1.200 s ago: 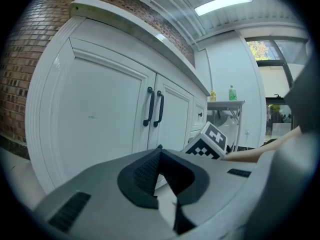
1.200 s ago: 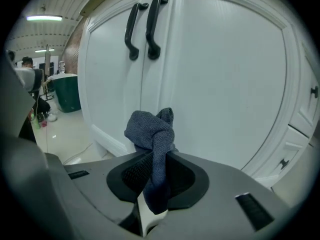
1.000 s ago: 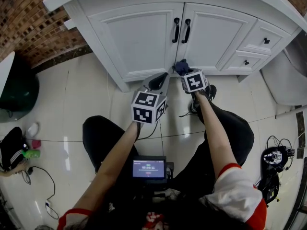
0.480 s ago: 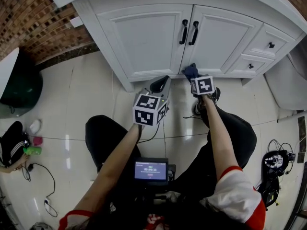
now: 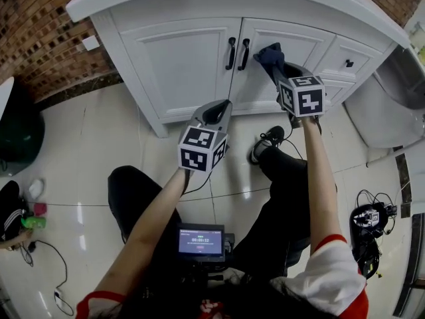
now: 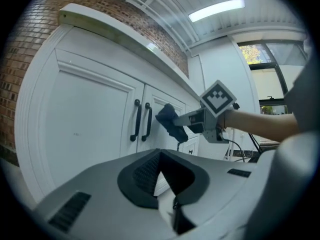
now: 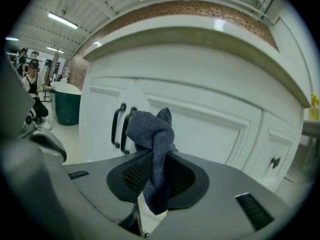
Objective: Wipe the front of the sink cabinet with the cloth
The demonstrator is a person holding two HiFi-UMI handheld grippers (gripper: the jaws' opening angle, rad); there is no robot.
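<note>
Risk first: could leave most of the white sink cabinet (image 5: 186, 58) unwiped if confined to one patch of the right door (image 5: 302, 45). Could scrape the paint with the right gripper (image 5: 277, 68) should the bunched cloth (image 5: 269, 56) slip back through the jaws clamped on it. Could snag on the black handles (image 5: 238, 53) just to the left. Hard to tell whether pressed against the door's upper left corner or just off it.

Smooth painted panels with recessed frames. Rigid grey left gripper (image 5: 214, 115), jaws closed on nothing, held back from the doors. Soft, knotted dark blue weave. Slim curved bars.
</note>
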